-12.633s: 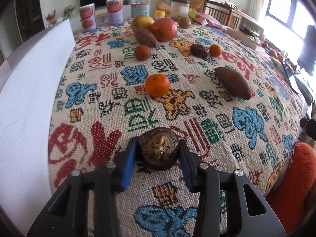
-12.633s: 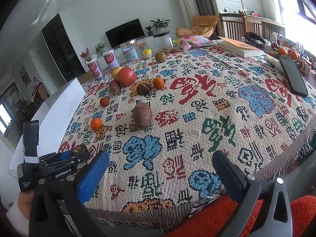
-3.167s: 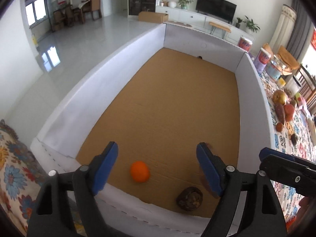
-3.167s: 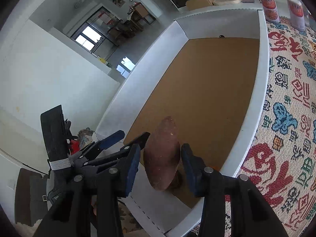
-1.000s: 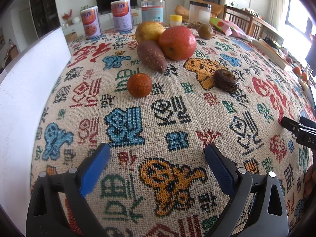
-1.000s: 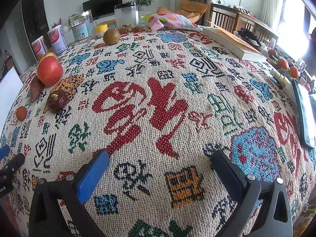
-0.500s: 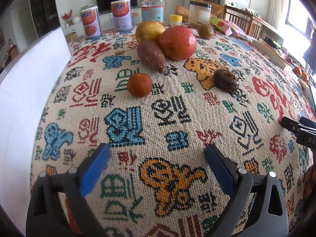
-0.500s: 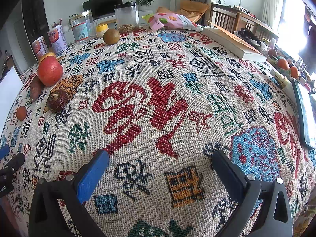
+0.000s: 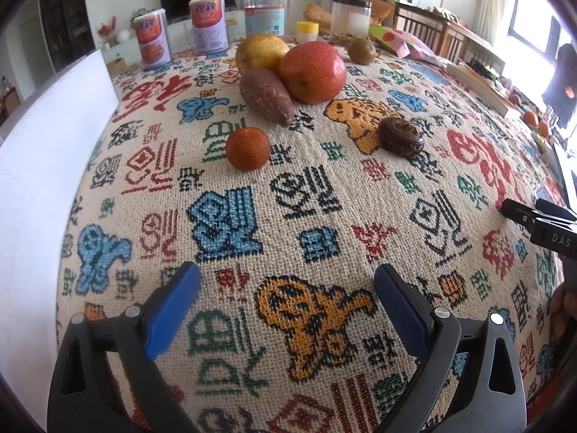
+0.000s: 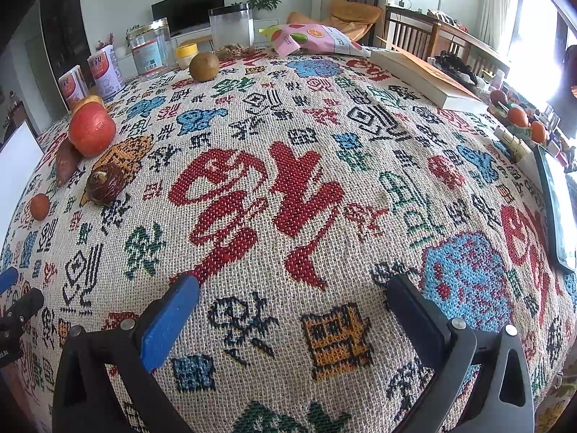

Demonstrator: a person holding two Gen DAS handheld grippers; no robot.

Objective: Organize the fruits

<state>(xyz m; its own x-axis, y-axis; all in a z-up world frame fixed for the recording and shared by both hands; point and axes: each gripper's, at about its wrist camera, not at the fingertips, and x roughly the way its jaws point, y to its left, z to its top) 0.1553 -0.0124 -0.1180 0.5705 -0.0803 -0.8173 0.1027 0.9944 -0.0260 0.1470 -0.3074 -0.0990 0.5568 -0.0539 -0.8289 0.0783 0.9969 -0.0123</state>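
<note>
My left gripper (image 9: 286, 285) is open and empty above the patterned tablecloth (image 9: 230, 223). Ahead of it lie a small orange (image 9: 247, 148), a sweet potato (image 9: 265, 96), a red apple (image 9: 312, 72), a yellow pear (image 9: 261, 52), a dark brown wrinkled fruit (image 9: 400, 137) and a brown round fruit (image 9: 361, 50). My right gripper (image 10: 292, 296) is open and empty over the cloth. In its view the apple (image 10: 92, 133), the dark fruit (image 10: 106, 184), the sweet potato (image 10: 66, 160) and the small orange (image 10: 39, 206) lie far left; the brown round fruit (image 10: 204, 67) lies far back.
The white wall of the box (image 9: 43, 151) stands along the table's left edge. Cans (image 9: 208, 21) and clear jars (image 10: 230, 29) stand at the back. A book (image 10: 425, 75), a snack bag (image 10: 313, 41) and a dark tablet (image 10: 557, 209) lie to the right.
Nothing has moved over the last second. Before that, the left gripper let go of the dark fruit and the right gripper of the sweet potato at the box; both are back over the table.
</note>
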